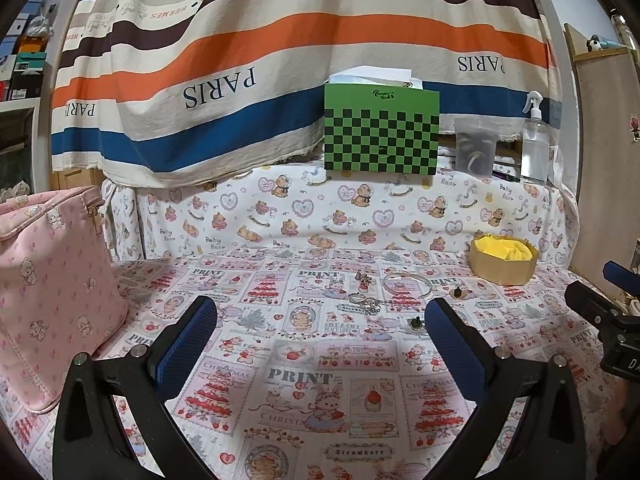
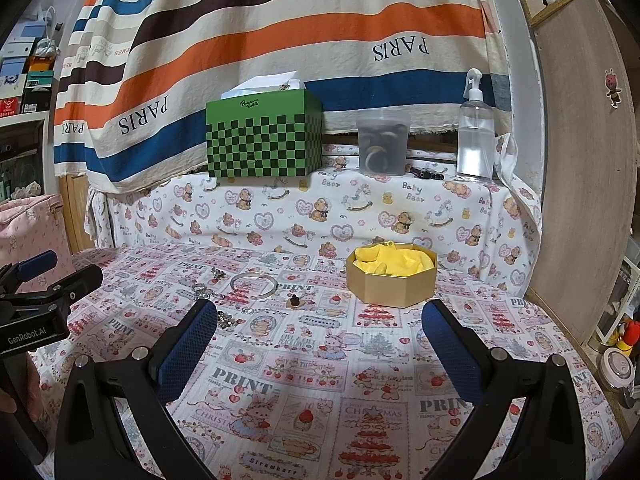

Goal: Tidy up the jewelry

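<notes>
Left gripper [image 1: 320,320]: jaws wide apart, holding nothing, above the printed tablecloth [image 1: 304,396]. Right gripper [image 2: 320,322]: likewise spread wide and empty.

Silver bangle [image 2: 254,286]: ahead of the right gripper, left of centre.
Chain bracelet [image 1: 366,304]: just beyond the left gripper's fingertips.
Small charms [image 2: 225,319]: beside the right gripper's left finger.
Gold octagonal box [image 2: 391,278], yellow lining: ahead-right of the right gripper.
Pink pouch [image 1: 52,280]: far left of the left gripper.

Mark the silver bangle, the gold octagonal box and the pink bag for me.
silver bangle [image 2: 253,285]: right wrist view, on its near band.
gold octagonal box [image 2: 394,289]: right wrist view, on its front wall.
pink bag [image 1: 52,280]: left wrist view, on its side panel.
</notes>
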